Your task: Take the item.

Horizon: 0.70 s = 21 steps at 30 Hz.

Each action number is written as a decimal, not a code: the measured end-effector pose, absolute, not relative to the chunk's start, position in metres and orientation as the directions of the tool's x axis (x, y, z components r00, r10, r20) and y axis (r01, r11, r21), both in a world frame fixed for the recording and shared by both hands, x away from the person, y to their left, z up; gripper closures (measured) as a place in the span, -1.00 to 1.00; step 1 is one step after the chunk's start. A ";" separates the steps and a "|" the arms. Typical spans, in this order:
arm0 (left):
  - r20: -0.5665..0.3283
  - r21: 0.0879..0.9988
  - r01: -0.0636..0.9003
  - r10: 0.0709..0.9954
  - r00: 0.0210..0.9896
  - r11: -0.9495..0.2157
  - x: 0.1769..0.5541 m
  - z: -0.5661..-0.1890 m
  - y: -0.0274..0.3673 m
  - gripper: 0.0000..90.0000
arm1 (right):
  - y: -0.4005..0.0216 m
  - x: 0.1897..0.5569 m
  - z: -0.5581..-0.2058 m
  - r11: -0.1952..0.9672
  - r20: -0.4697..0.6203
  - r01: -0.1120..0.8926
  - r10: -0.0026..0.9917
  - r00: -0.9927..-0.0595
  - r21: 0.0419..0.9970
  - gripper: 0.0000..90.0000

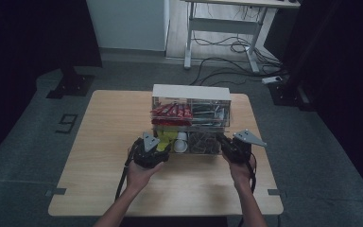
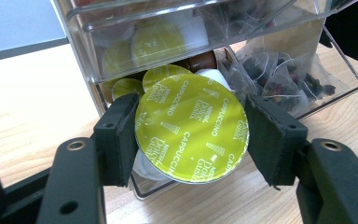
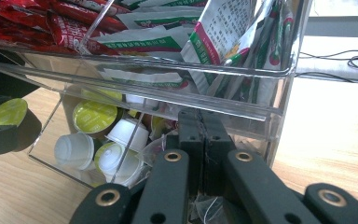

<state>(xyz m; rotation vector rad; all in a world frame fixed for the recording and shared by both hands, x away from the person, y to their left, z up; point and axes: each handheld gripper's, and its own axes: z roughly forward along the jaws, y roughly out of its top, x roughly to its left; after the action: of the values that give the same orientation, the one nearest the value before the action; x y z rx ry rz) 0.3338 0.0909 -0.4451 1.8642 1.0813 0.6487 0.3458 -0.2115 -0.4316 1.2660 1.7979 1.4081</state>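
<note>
A clear plastic organizer [image 1: 191,92] stands at the back middle of the wooden table, its lower drawer [image 2: 345,84] tilted out. My left gripper [image 2: 193,135] is shut on a coffee capsule [image 2: 191,128] with a yellow-green foil lid, held just in front of the drawer's left compartment; in the high view this left gripper [image 1: 157,147] sits at the drawer's left front. More capsules [image 3: 93,116] lie inside. My right gripper [image 3: 203,123] is shut, jaws pressed together at the drawer's right front [image 1: 224,142]; I cannot tell if the clear wall is between them.
Tea bags [image 2: 284,79] fill the drawer's right compartment. Red sachets [image 3: 28,23] and green-white sachets [image 3: 223,32] sit in the upper tray. Bare tabletop [image 1: 108,142] spreads left and in front. A desk frame and cables [image 1: 227,47] lie on the floor behind.
</note>
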 end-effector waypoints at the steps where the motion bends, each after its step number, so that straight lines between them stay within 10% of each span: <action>1: 0.016 0.870 0.424 0.873 0.487 -0.252 0.334 -0.445 0.091 -0.15 | -0.211 0.346 -0.432 0.020 0.139 0.349 0.895 -0.425 0.937 0.97; 21: 0.010 0.868 0.435 0.884 0.468 -0.240 0.332 -0.447 0.106 -0.15 | -0.212 0.346 -0.432 0.018 0.141 0.350 0.896 -0.422 0.937 0.97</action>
<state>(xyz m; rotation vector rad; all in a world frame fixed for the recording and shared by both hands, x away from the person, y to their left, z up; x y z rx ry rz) 0.3316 0.1062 -0.4475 1.8545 1.1091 0.6548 0.3457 -0.2118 -0.4319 1.2699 1.7952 1.4081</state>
